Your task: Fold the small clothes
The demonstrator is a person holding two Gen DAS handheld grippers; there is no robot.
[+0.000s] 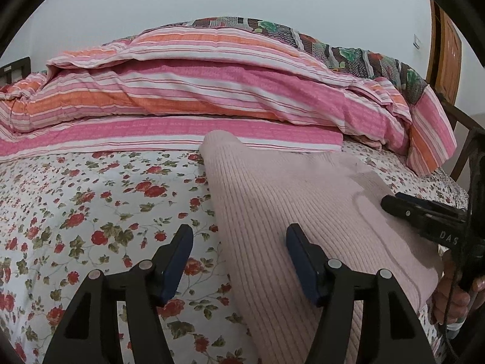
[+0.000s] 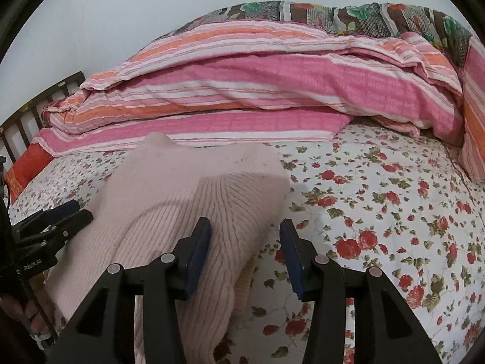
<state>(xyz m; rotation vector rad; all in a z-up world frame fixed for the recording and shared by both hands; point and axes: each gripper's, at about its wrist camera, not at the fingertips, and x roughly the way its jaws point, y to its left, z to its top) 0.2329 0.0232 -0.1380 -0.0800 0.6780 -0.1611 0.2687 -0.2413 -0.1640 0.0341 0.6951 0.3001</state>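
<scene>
**Pink sweater on the floral bed, both tongs apart**

In the left wrist view, the left gripper is seen with its two blue-padded fingers spread wide, nothing held between them. Its left finger hangs over the floral sheet; its right finger lies over the pink ribbed sweater, though contact cannot be judged. The sweater is spread on the sheet from the near edge toward the far striped quilt, which its far end appears to reach. At the right edge the right gripper is shown from the side, over the sweater's right part; from this angle its opening cannot be told. Below it, part of the hand holding it is visible. A wooden door is shown far right, and a patterned blanket behind the quilt.

In the right wrist view, the right gripper is shown with fingers apart and empty. Its left finger is over a bunched fold of the sweater; its right finger is over the bare sheet. Here the sweater's layered, rumpled near part is seen, which the other view does not show. At the left edge the left gripper is seen sideways beside the sweater. A dark slatted bed rail and an orange cloth are visible far left only in this view.
</scene>
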